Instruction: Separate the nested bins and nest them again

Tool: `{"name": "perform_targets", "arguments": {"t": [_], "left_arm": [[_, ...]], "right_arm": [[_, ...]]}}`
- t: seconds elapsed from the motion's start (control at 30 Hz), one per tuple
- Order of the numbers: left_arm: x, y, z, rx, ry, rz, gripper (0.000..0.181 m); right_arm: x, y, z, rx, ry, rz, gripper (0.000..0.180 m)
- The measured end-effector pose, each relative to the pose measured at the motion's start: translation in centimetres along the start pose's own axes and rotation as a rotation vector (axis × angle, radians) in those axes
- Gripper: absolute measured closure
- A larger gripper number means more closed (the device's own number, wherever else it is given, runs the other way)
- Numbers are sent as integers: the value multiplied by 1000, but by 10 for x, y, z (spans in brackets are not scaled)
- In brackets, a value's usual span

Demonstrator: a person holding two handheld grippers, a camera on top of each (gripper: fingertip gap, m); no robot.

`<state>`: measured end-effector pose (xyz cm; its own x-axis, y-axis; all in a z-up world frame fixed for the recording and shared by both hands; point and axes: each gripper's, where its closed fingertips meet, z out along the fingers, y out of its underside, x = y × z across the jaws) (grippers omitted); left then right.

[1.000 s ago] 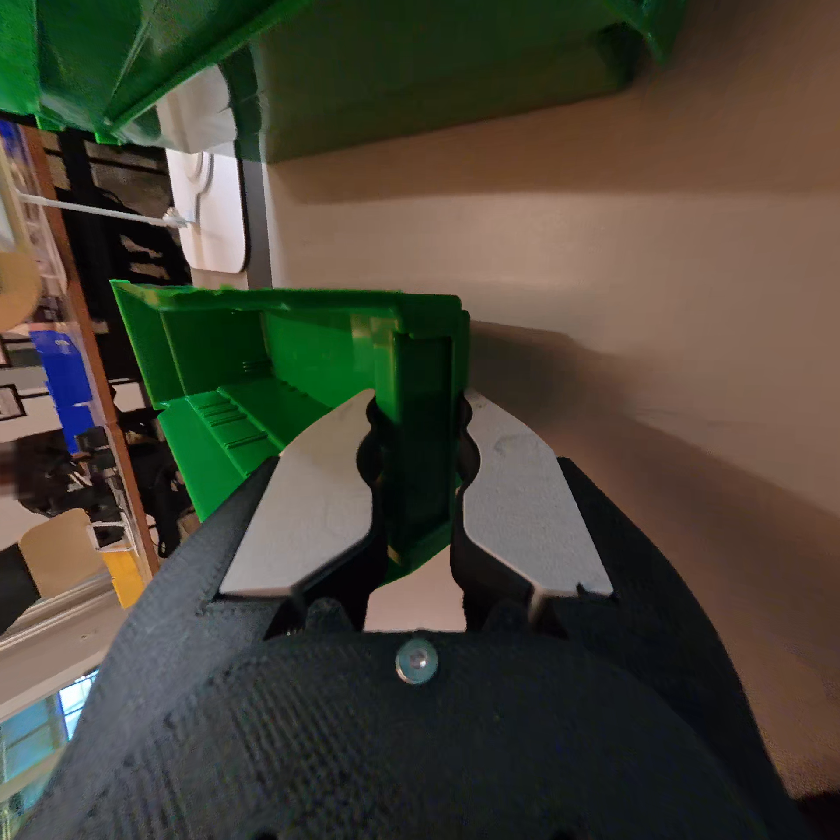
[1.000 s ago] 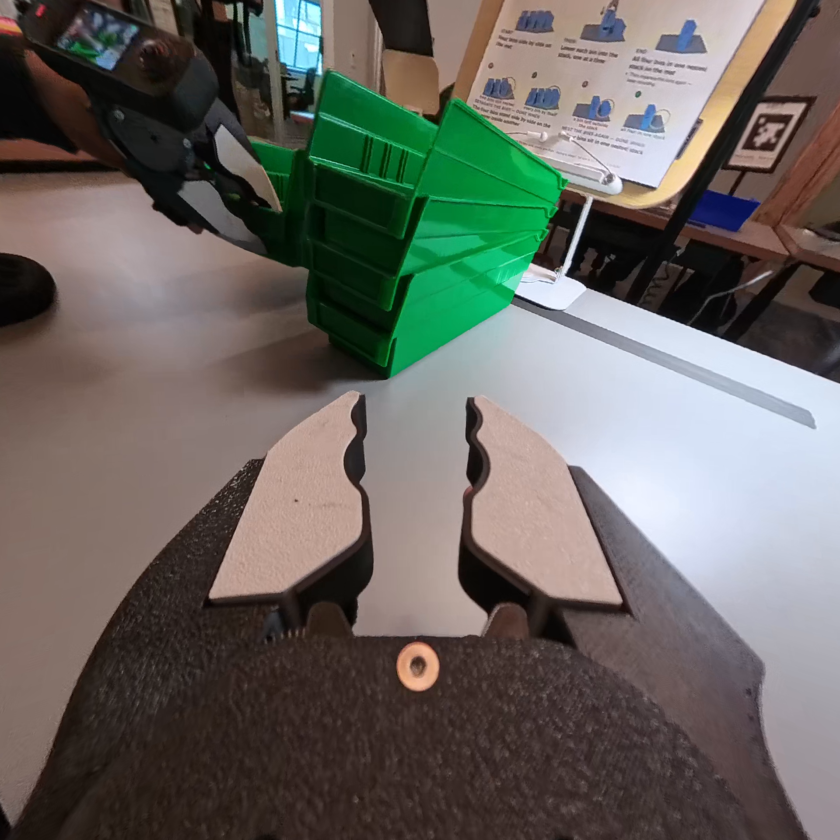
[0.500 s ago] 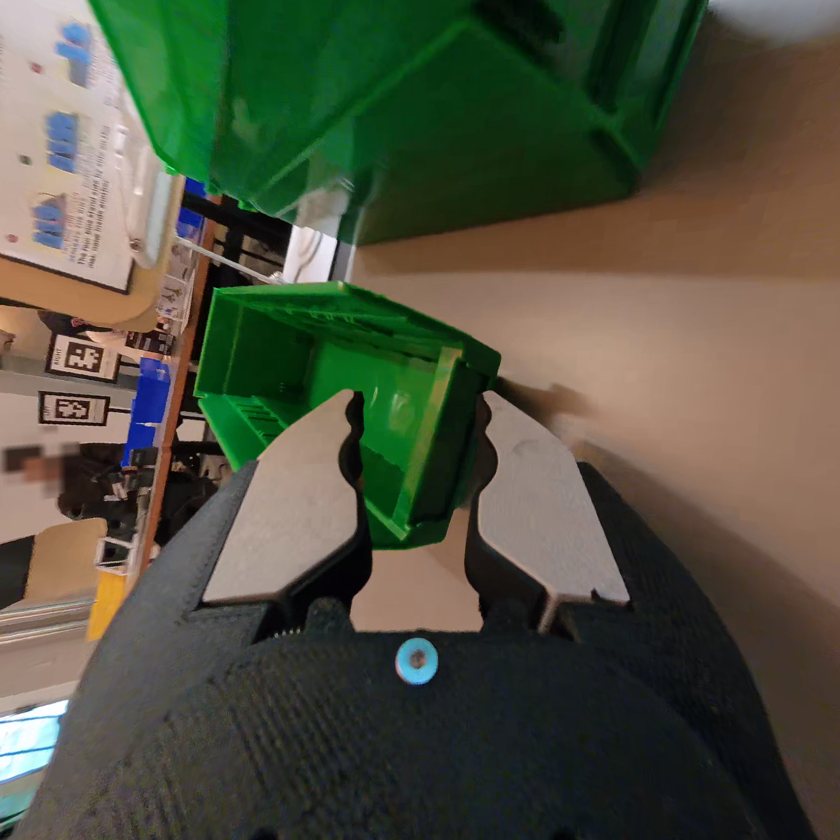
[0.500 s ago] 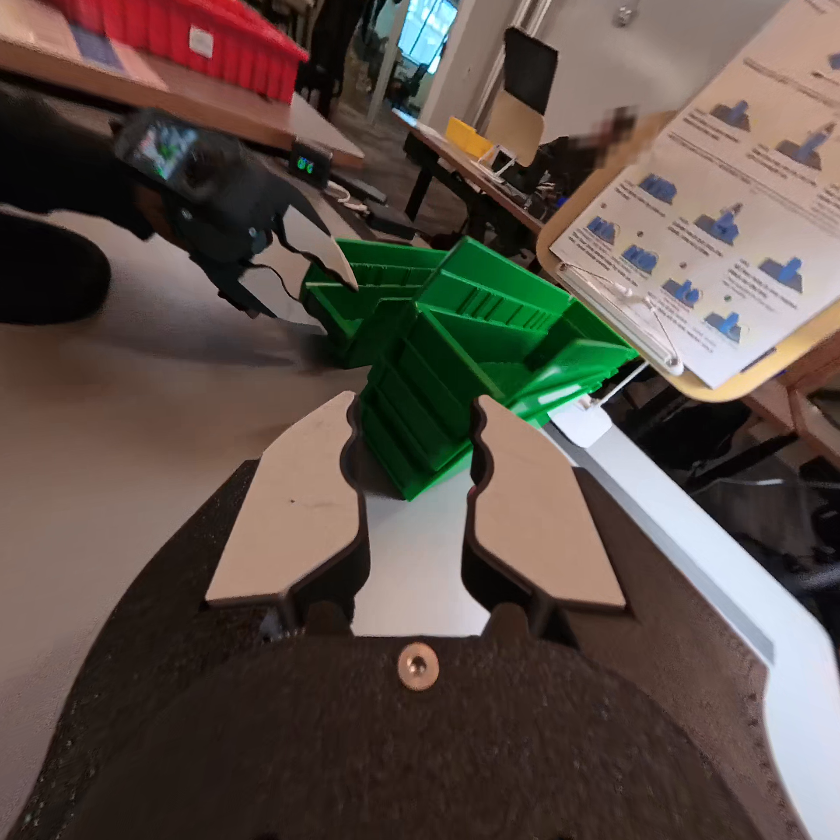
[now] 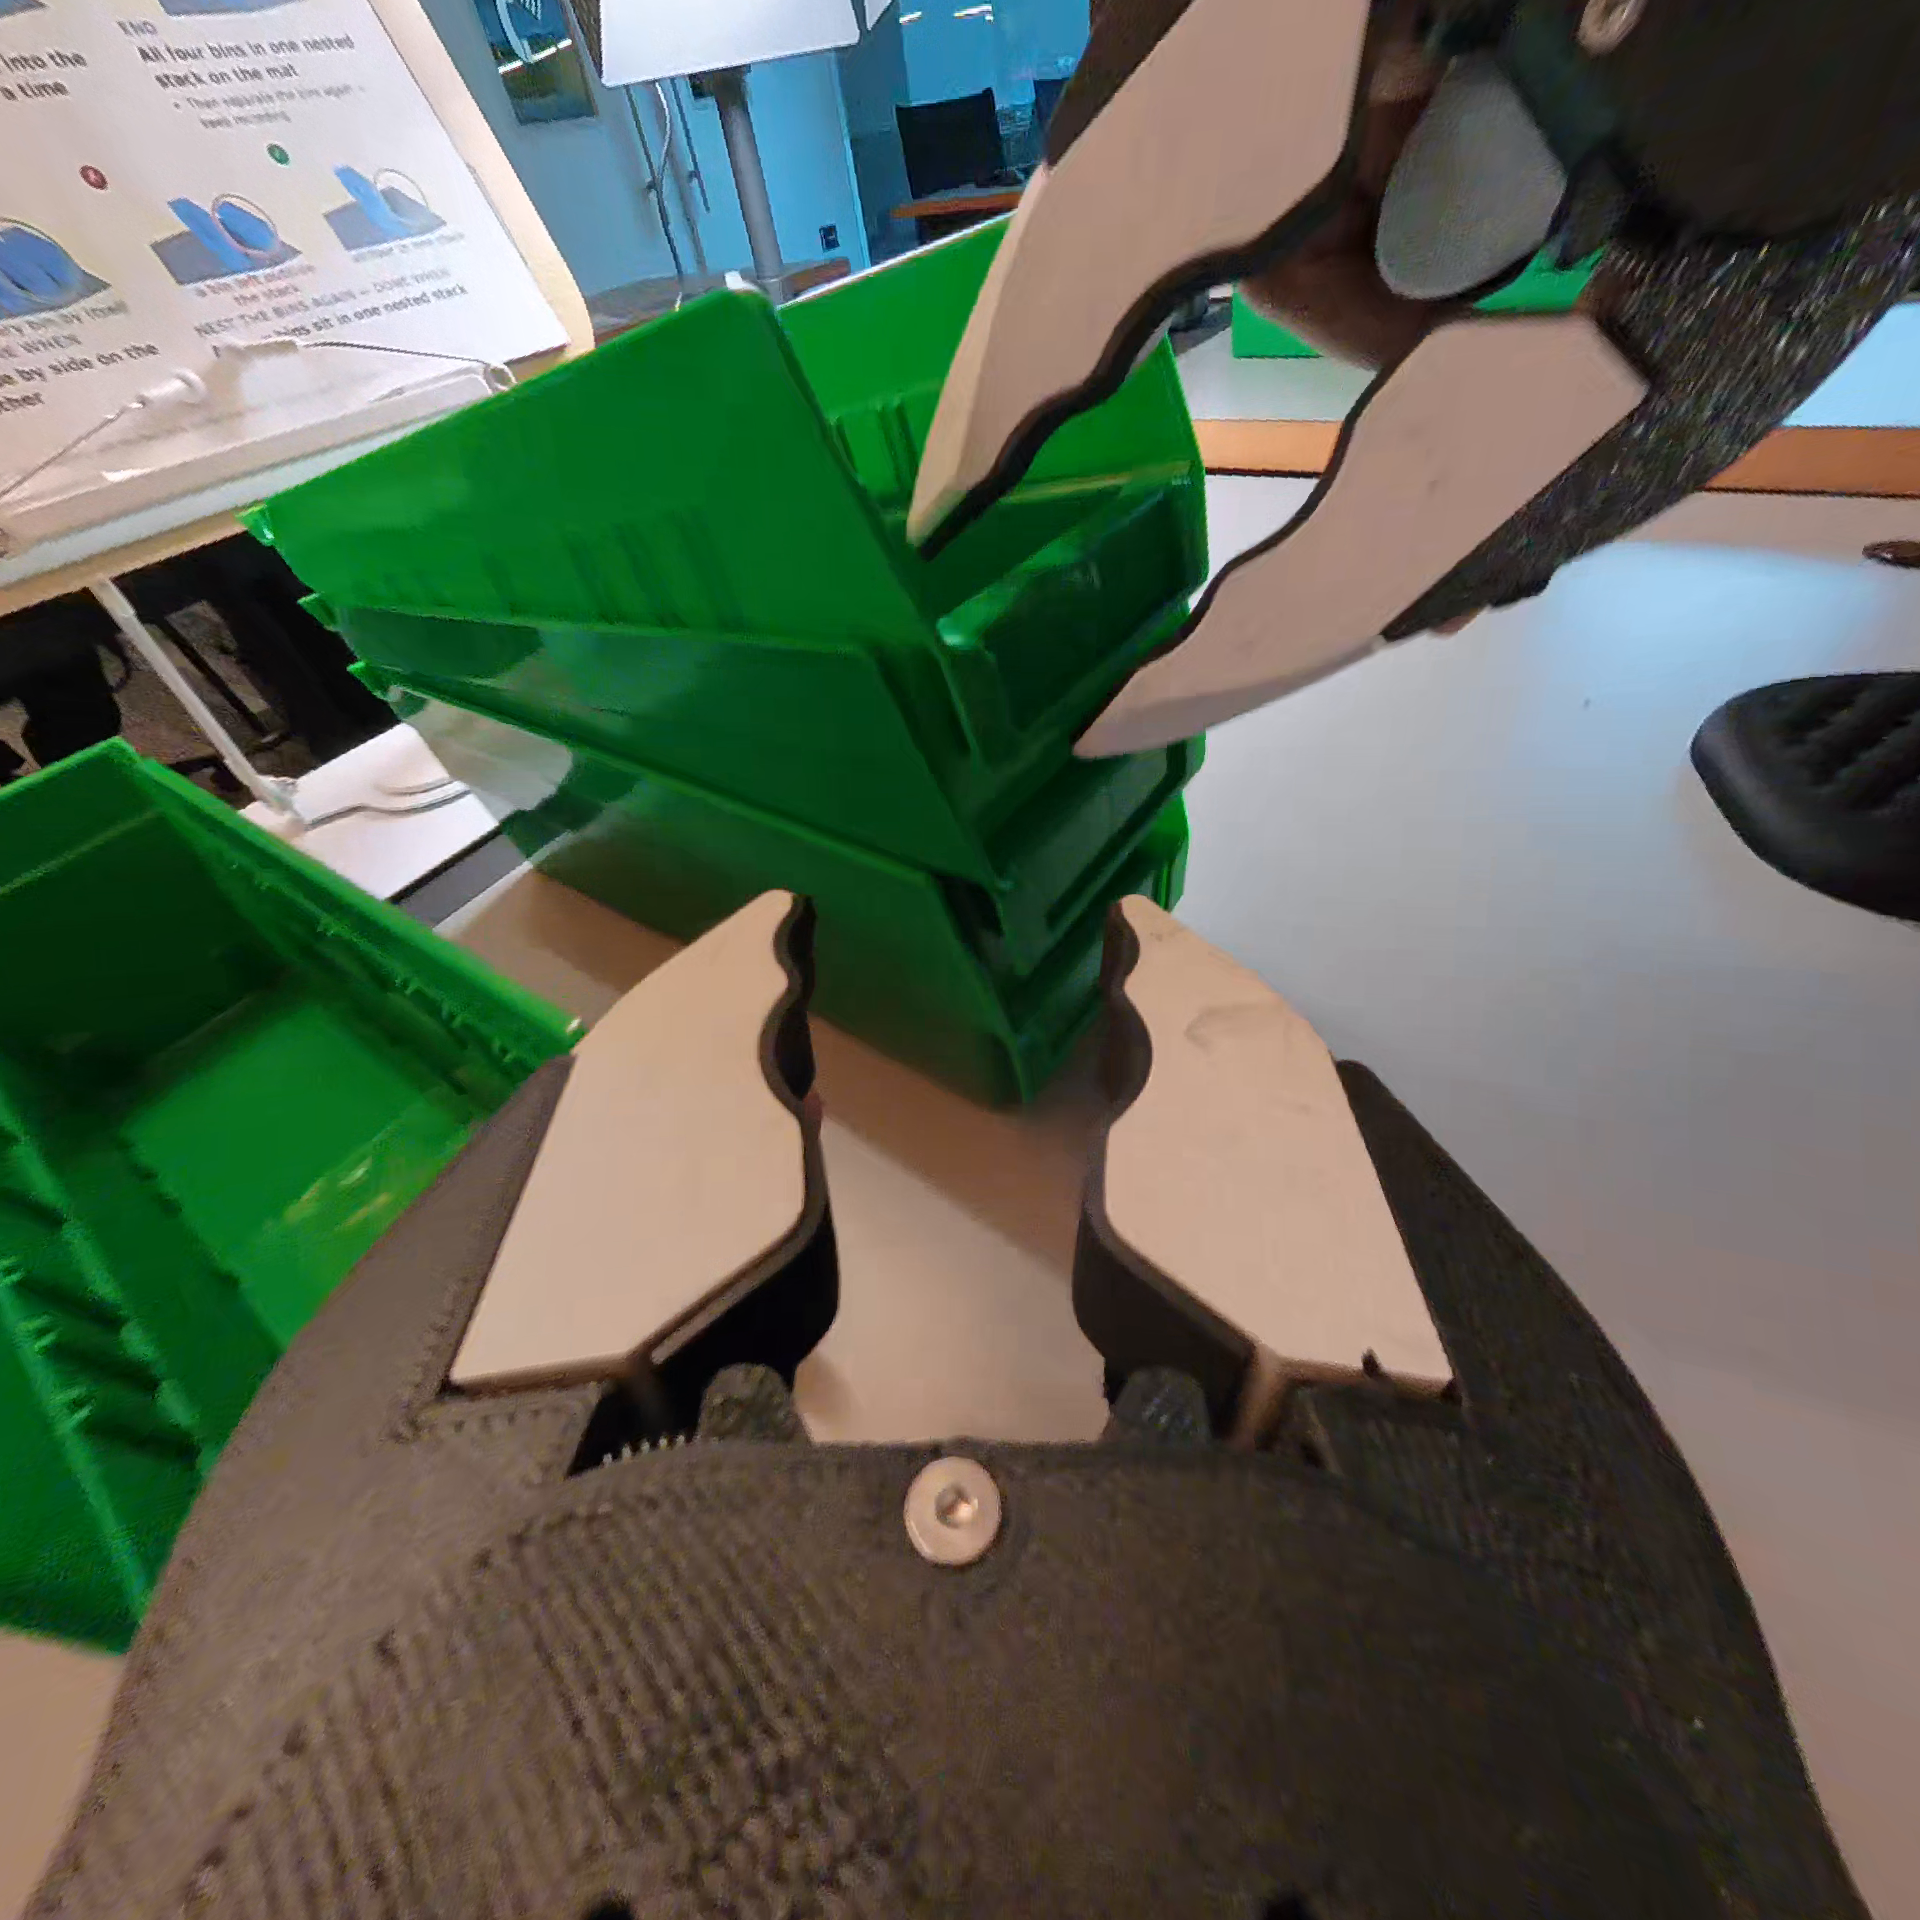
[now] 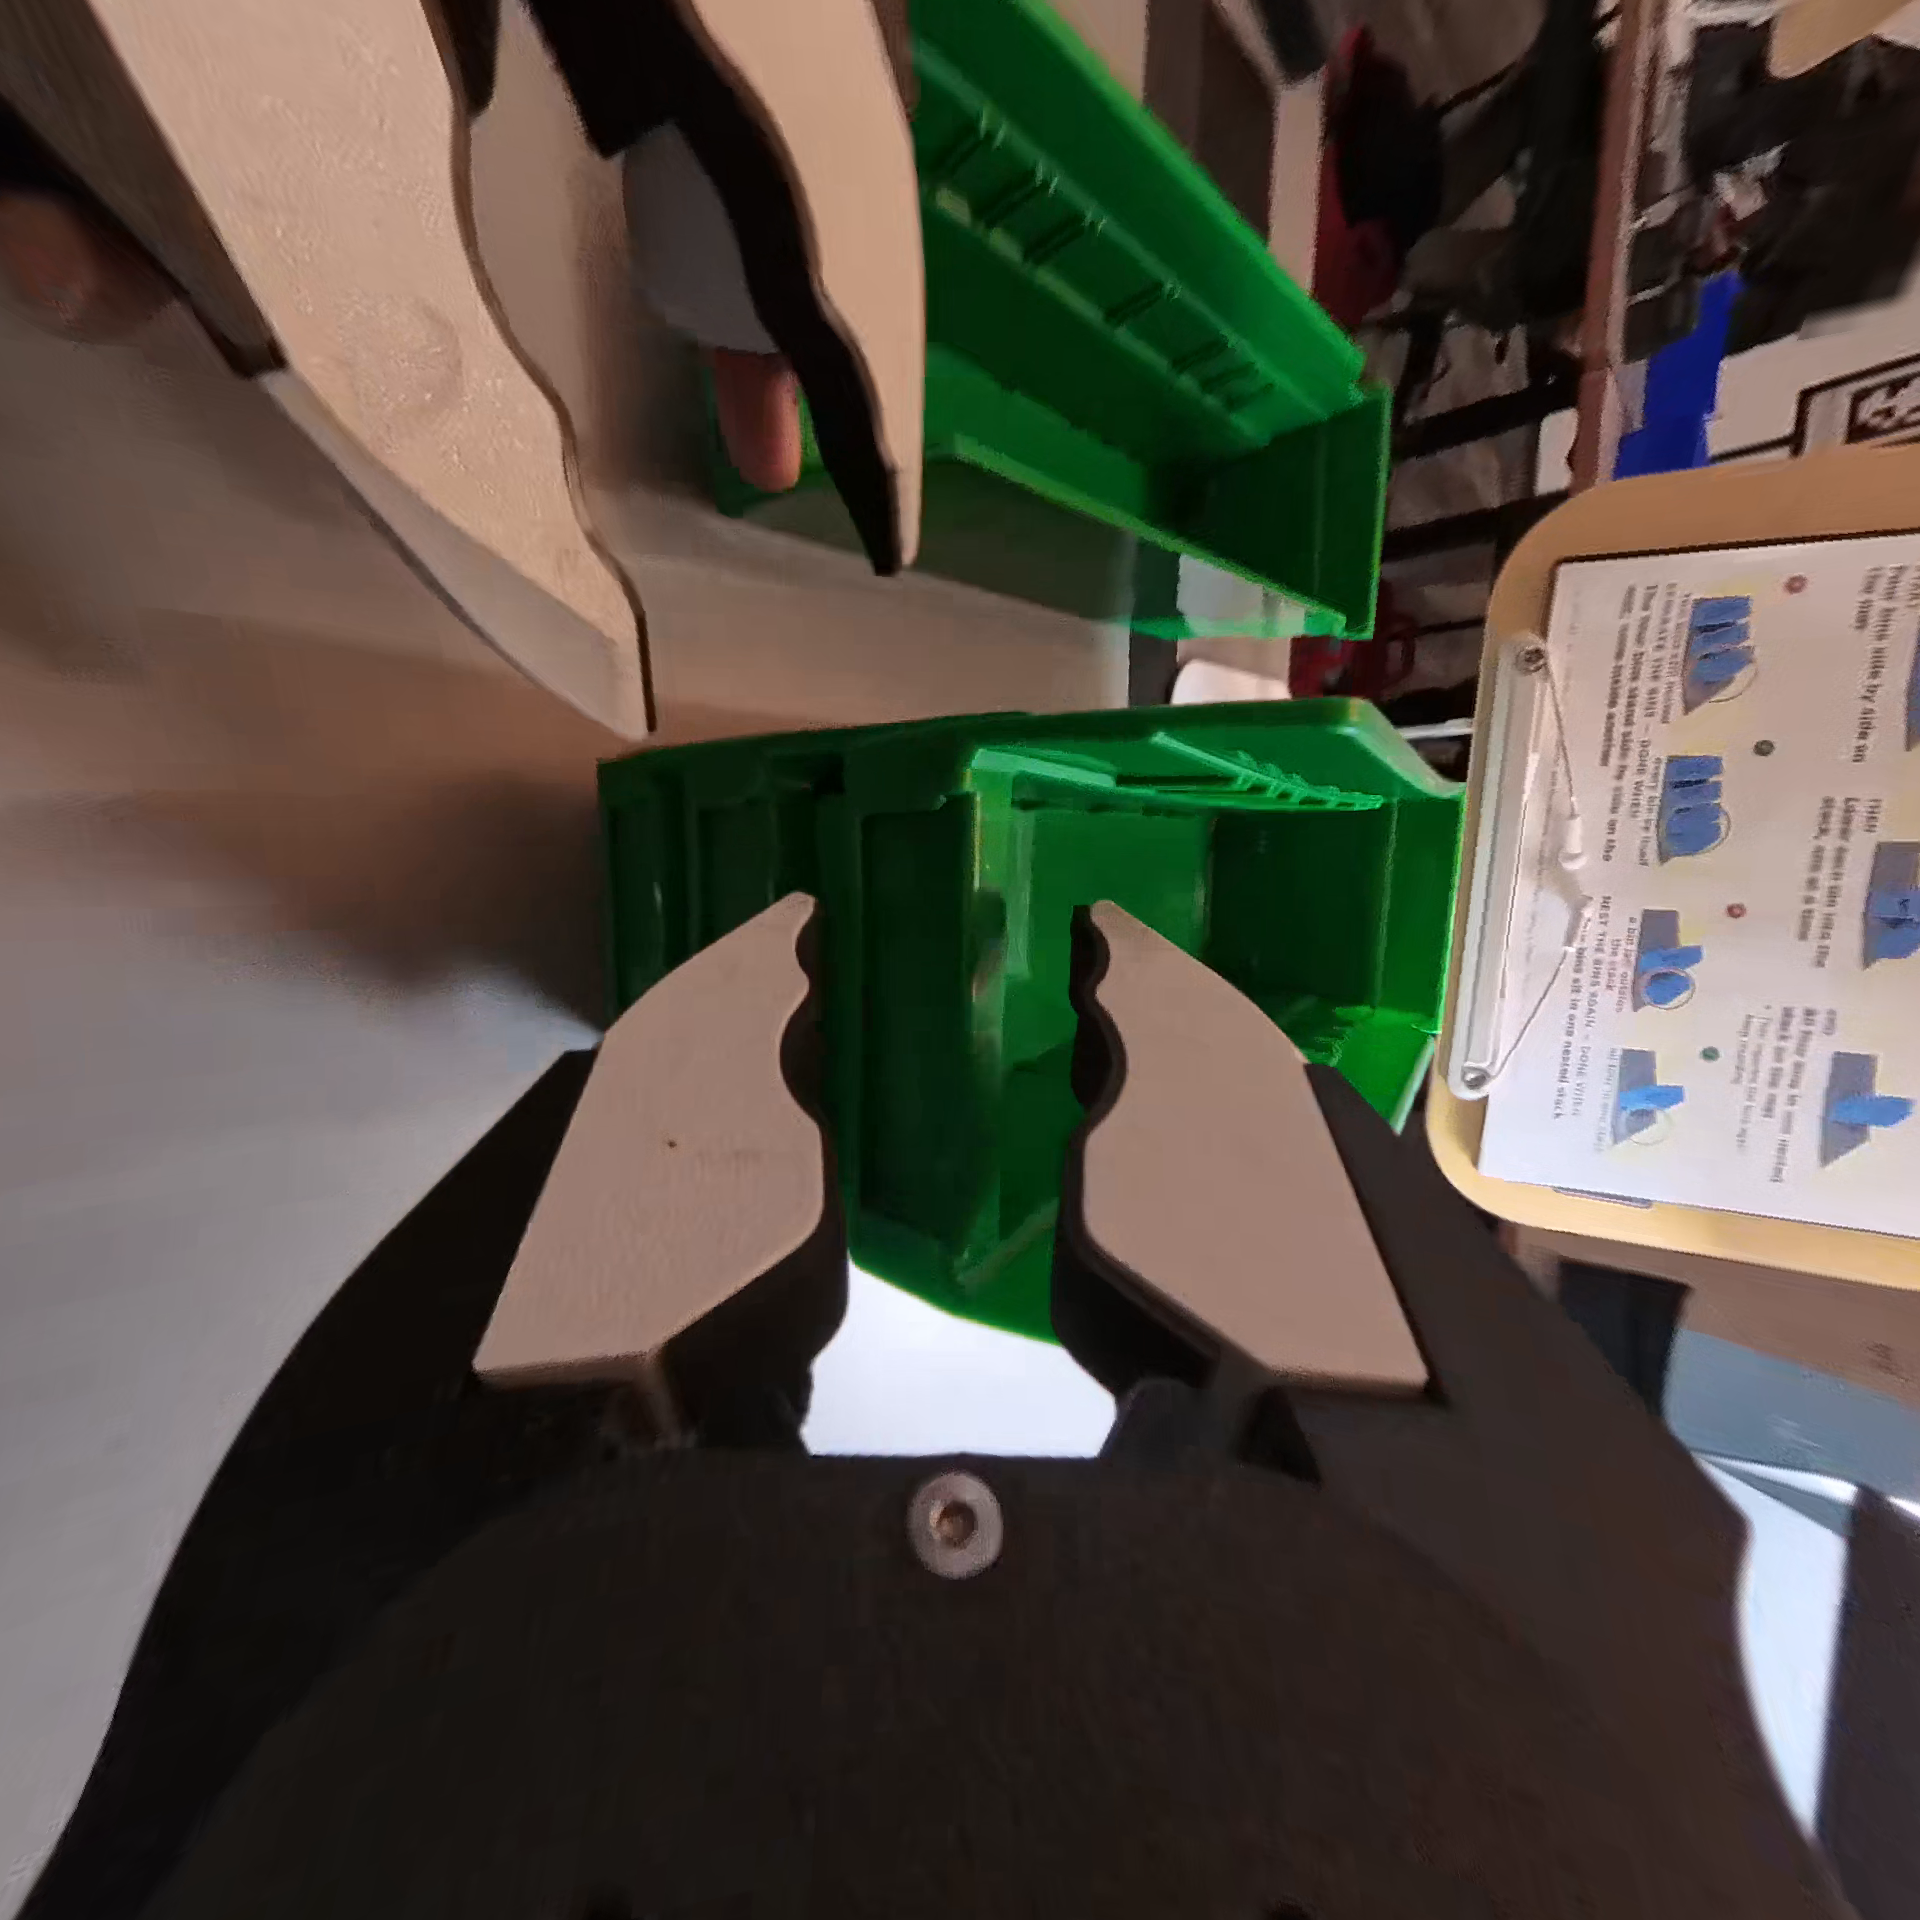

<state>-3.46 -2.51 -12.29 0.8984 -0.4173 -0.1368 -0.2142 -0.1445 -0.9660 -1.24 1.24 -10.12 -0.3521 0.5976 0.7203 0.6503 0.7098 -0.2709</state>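
A stack of nested green bins (image 5: 727,748) stands on the table, its top bin (image 5: 644,499) tilted up. One separate green bin (image 5: 208,1039) lies on the table to the left of the stack. My left gripper (image 5: 956,914) is open and empty, just in front of the stack's lower corner. My right gripper (image 5: 1008,634) comes in from the upper right, open, its fingers either side of the top bin's front wall. In the right wrist view that wall (image 6: 935,1039) sits between the open right gripper (image 6: 945,914). The left gripper (image 6: 764,644) and the separate bin (image 6: 1091,364) show above.
An instruction board on a stand (image 5: 208,208) stands behind the stack and also shows in the right wrist view (image 6: 1714,883). A black round object (image 5: 1829,790) lies on the table (image 5: 1455,1091) at the right. Desks and chairs stand beyond the table. Left tips and right tips are each some 30 cm from the black round object (image 5: 1829,790).
My left gripper let go of the single bin, now on the table, and turned to face the stack. My right gripper moved in and now straddles the top bin's front wall.
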Motion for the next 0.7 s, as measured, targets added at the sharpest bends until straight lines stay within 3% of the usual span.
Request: {"name": "perform_targets", "arguments": {"t": [0.17, 0.33, 0.7], "left_arm": [[4, 4, 31, -50, -2, 31, 124], [0, 8, 37, -41, -77, 108, 136], [2, 7, 37, -10, -115, 102, 138]], "right_arm": [[-11, 11, 19, -99, -138, -10, 147], [-9, 7, 17, -82, -187, -1, 151], [41, -17, -35, 21, -213, 108, 151]]}}
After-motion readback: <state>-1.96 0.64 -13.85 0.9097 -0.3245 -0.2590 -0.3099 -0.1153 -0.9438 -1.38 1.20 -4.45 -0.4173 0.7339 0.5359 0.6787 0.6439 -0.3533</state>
